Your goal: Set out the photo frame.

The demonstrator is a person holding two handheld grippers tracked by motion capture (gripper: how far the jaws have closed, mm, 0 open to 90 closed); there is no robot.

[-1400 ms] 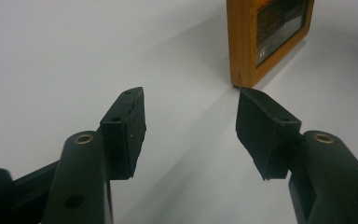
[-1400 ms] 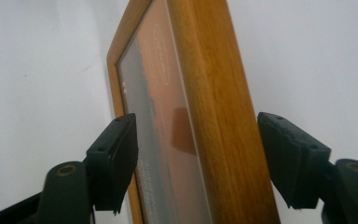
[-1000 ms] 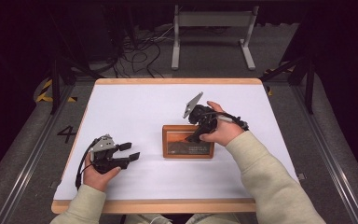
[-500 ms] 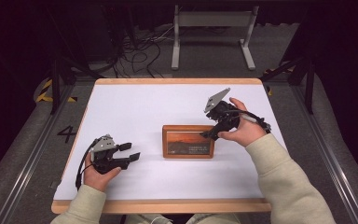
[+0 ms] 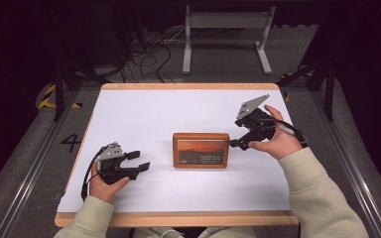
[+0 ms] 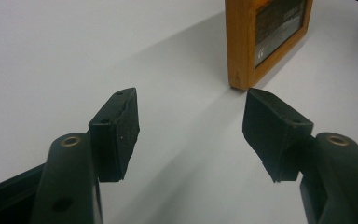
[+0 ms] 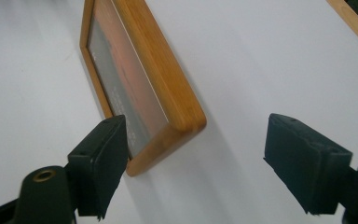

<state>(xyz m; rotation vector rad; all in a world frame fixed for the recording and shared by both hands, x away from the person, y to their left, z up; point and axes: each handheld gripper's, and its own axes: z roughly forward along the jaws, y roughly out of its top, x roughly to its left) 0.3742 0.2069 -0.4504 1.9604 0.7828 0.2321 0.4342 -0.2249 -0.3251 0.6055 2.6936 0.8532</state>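
A wooden picture frame (image 5: 201,150) with an orange sunset picture lies face up in the middle of the white table (image 5: 178,111). My left gripper (image 5: 141,160) rests on the table to the frame's left, open, well apart from it. In the left gripper view the frame's corner (image 6: 261,32) sits beyond the open gripper (image 6: 191,126). My right gripper (image 5: 235,143) hovers just right of the frame, open and tilted. In the right gripper view the frame's near corner (image 7: 168,126) lies beside the left fingertip (image 7: 105,154), and nothing is held.
The table has a wooden rim (image 5: 178,218). Behind it on the floor are tangled cables (image 5: 144,54) and a grey metal stand (image 5: 225,29). A "4" mark (image 5: 72,143) lies on the floor at the left. Metal rails (image 5: 349,163) run along both sides.
My right gripper has moved right, from over the frame's upper right part to just off its right edge. The frame and the left gripper have stayed put.
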